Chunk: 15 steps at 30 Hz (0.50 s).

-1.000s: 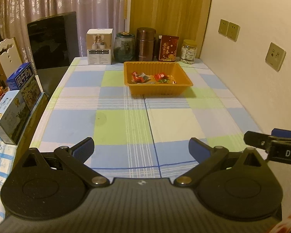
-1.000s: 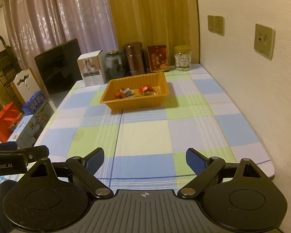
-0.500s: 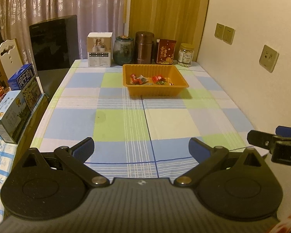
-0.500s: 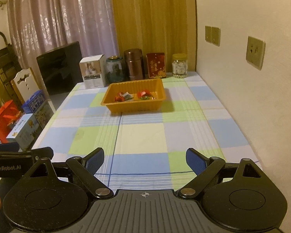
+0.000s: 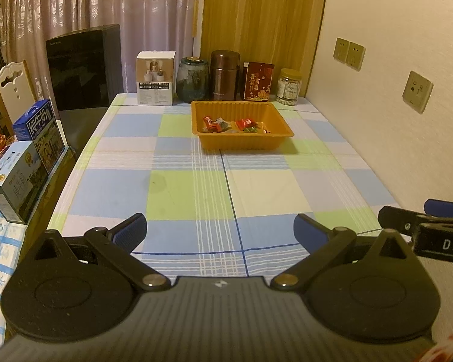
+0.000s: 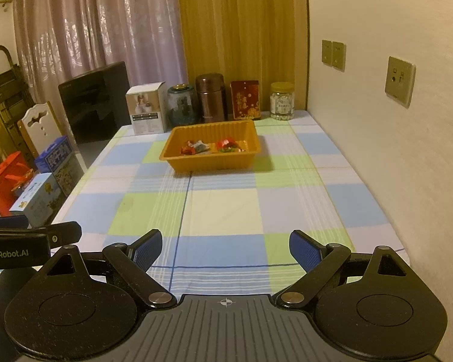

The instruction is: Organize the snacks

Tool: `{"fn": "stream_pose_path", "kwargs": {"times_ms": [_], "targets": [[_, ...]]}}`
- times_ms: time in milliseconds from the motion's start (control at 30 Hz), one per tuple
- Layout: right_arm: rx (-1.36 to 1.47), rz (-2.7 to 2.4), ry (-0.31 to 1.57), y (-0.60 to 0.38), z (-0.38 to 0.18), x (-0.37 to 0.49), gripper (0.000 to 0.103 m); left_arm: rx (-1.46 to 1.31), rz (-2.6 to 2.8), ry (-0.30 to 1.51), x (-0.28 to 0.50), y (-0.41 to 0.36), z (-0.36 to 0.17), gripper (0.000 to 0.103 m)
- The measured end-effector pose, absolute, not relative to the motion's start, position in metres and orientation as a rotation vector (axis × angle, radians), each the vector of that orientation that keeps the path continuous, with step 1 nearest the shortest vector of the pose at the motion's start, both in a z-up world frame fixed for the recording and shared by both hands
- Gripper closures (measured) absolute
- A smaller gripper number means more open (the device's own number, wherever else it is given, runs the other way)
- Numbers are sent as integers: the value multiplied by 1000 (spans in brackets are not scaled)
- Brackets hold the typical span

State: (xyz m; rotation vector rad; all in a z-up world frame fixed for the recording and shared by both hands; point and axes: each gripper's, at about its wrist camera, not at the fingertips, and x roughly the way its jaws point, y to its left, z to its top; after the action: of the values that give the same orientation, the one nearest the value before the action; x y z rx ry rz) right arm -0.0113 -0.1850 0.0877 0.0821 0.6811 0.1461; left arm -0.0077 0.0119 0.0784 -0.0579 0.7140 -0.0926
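The snacks [image 5: 231, 125] lay in the orange tray [image 5: 241, 144], a little above the middle of the left wrist frame: a handful of wrapped pieces, red and green, gathered along the tray's floor. In the right wrist view the same wrappers [image 6: 210, 147] sat in the tray [image 6: 210, 163] just above centre. I could see no loose snack on the checked tablecloth [image 5: 196, 193] around it. Behind the tray, along the upper middle of the frame, stood a white box [image 5: 155, 78], a dark glass jar [image 5: 193, 80], a brown flask [image 5: 225, 75], a red packet [image 5: 256, 82] and a clear jar of pale pieces [image 5: 290, 88].

My left gripper [image 5: 220, 232] hung low in the frame over the near edge of the table, its blue pads wide apart with nothing between them. My right gripper [image 6: 225, 249] was the same, spread and empty, well short of the tray.

I judged this to be either the close of the job or a pause between picks, since everything I could make out was already in the tray. Any next move would call for finding a piece outside it, and none showed from here; the cartons [image 5: 18, 178] at the left edge were the only other candidates.
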Motion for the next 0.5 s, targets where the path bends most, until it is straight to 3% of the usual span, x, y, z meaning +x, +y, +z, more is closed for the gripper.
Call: {"fn": "stream_pose_path", "kwargs": {"times_ms": [500], "targets": [[96, 142, 682, -188, 87, -10, 12, -56, -94, 719, -8, 12, 76, 0]]}}
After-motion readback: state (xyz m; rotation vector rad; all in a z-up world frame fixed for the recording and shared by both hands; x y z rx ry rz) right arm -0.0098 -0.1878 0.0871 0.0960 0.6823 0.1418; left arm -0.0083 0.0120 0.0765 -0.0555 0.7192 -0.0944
